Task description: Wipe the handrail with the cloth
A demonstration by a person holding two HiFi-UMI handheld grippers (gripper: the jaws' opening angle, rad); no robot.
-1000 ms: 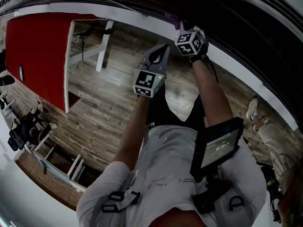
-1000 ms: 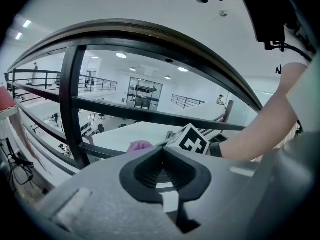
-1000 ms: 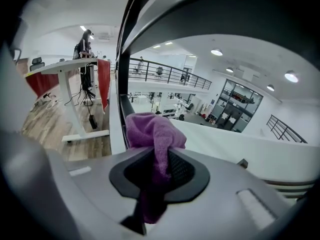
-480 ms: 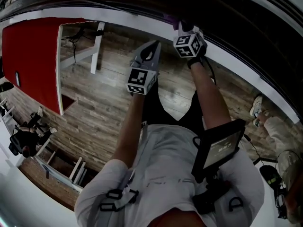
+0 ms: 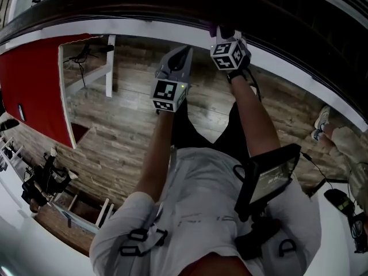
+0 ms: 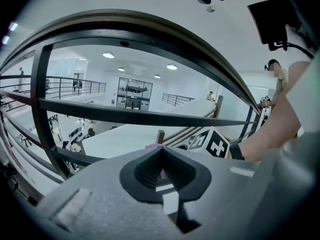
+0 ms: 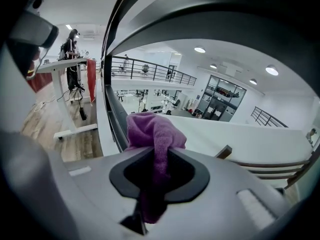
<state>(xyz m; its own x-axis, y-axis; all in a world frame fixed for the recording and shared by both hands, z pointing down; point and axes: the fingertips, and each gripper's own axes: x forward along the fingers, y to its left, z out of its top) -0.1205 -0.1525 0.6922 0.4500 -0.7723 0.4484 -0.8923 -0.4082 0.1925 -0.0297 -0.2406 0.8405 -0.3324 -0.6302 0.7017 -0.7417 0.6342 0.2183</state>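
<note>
A: What takes up most of the scene?

B: The wooden floor (image 5: 126, 119), seen steeply from above, with a red wall panel (image 5: 31, 79) at the left. The dark handrail (image 5: 144, 7) arcs across the top, and a white ledge (image 5: 138, 29) runs just below it.

A: Anything standing about?

B: A white desk (image 5: 109, 62) stands by the red panel, and the right gripper view shows a standing person (image 7: 70, 44) at it. A second person (image 5: 348, 145) is at the far right edge, near the ledge. A dark screen (image 5: 269, 180) hangs on the wearer's chest, between the head camera and the floor.

A: What is in the way near the rail?

B: Dark railing bars (image 6: 130, 116) run below it. Both grippers are raised toward them, the right one higher and closer in.

A: And the grippers?

B: The right gripper (image 7: 155, 151) is clamped on the purple cloth (image 7: 152, 126). A bunch of it sticks out past the jaw tips, under the handrail and just beside a dark bar. I cannot tell whether it touches. The left gripper (image 6: 161, 149) has its jaws together, gripping nothing, and points at the bars beside the right forearm.

A: Any writing?

B: Only black-and-white square patterns on each marker cube (image 5: 230, 55). The print on the screen is too small to read.
</note>
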